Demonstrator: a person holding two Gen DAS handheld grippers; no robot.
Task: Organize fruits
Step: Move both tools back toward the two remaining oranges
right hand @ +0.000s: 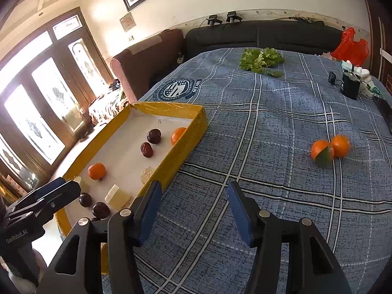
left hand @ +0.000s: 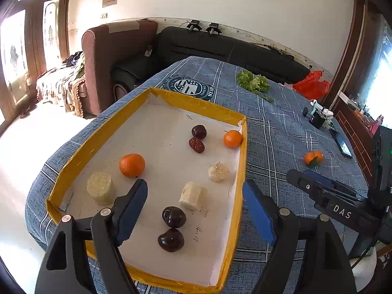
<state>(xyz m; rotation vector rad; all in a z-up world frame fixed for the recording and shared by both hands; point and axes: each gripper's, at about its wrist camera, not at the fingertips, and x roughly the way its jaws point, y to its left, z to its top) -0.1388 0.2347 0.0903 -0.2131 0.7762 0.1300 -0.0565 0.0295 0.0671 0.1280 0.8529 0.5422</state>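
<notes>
A yellow-rimmed white tray (left hand: 238, 171) lies on the blue plaid table. It holds two oranges (left hand: 132, 165) (left hand: 232, 139), dark red fruits (left hand: 174, 216) (left hand: 171, 240) (left hand: 199, 131), a wrinkled red date (left hand: 196, 144) and several pale cut pieces (left hand: 100, 188) (left hand: 192, 196). My left gripper (left hand: 194, 196) is open above the tray's near end, empty. Two more oranges (right hand: 330, 148) lie together on the cloth to the right, one with a green leaf. My right gripper (right hand: 193, 203) is open and empty above the cloth, right of the tray (right hand: 181, 156).
Green lettuce (right hand: 259, 58) lies at the table's far side. A red plastic bag (right hand: 350, 46), a small black device (right hand: 350, 85) and a phone (left hand: 343, 144) sit along the right edge. Sofas stand behind the table.
</notes>
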